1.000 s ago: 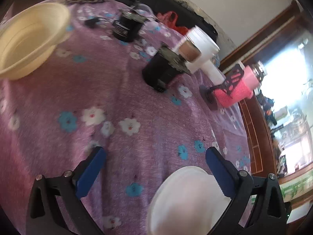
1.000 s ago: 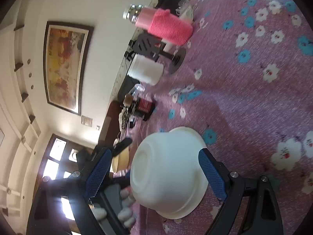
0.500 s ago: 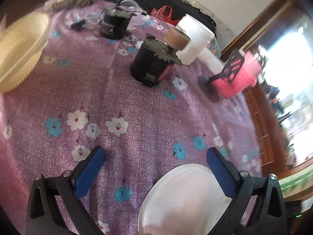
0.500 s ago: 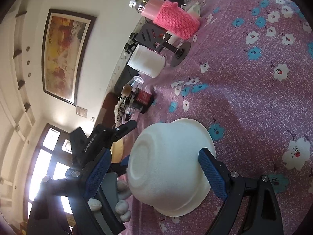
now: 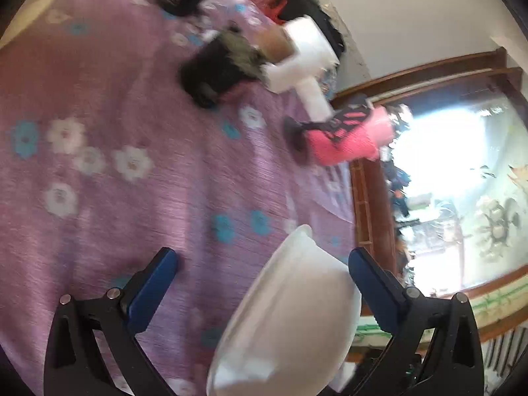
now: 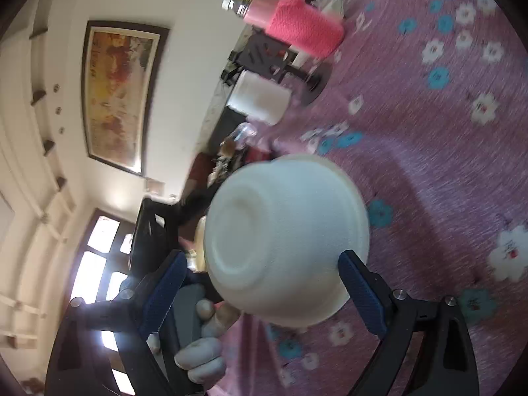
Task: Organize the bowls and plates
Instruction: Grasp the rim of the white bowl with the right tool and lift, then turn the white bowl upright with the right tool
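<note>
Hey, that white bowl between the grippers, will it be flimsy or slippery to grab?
The white bowl looks thin-walled and matte, like moulded pulp, so probably light and grippy rather than slick. Its thin rim may flex if squeezed. It is tilted, so it could tip or swing.

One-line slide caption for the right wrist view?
White bowl tipped on its side between the opening jaws of the right hand-held gripper, above the purple floral tablecloth.
</note>
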{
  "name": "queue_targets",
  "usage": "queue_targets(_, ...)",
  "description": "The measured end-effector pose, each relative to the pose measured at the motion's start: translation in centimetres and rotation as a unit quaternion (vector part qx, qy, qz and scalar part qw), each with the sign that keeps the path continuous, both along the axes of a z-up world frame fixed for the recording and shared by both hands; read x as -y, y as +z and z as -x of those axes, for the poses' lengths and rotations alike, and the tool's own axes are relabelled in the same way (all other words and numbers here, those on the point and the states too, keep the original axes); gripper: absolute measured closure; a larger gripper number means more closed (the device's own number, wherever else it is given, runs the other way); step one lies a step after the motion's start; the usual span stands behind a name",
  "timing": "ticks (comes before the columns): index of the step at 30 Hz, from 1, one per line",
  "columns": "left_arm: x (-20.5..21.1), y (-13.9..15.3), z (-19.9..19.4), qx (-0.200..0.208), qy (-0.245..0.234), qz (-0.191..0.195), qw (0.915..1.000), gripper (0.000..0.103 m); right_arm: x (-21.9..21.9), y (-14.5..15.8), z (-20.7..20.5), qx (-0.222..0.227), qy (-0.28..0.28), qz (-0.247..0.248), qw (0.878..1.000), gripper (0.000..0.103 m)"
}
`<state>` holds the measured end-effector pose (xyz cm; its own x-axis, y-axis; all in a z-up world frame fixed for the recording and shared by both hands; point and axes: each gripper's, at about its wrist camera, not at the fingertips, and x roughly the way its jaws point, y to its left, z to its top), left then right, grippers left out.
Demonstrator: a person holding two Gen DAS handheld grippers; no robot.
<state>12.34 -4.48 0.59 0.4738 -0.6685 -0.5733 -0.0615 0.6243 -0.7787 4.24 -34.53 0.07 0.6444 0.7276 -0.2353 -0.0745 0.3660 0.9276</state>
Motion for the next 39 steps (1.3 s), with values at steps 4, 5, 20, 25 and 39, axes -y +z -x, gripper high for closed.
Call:
queue_targets(4, 1.4, 3.1, 1.1, 0.07, -0.025, -0.04, 0.9964, 0.0, 0.8, -1.6, -0.4, 0.012, 0.049, -0.14, 0.989, 0.001)
queue_targets(5, 1.9, 4.0, 1.2, 0.078, -0.035, -0.041, 0.9954, 0.0, 0.5, -2.0, -0.5, 0.011, 0.063, -0.161, 0.985, 0.001)
queue_targets(20, 8.5, 8.1, 9.2, 0.154, -0.22, -0.17, 0.9483, 0.0, 7.3, 2.7, 7.8, 0.017, -0.065, 0.016, 0.998, 0.001)
queue_targets(25, 4.6, 8.2, 10.9, 0.139, -0.184, -0.16, 0.9598, 0.0, 9.5, 2.8, 8.6, -0.008, -0.099, 0.059, 0.993, 0.001)
queue_targets(39, 2.8, 7.3, 14.0, 0.158, -0.13, -0.346, 0.9155, 0.0, 6.9, 3.6, 4.9, -0.042, -0.14, 0.259, 0.955, 0.003)
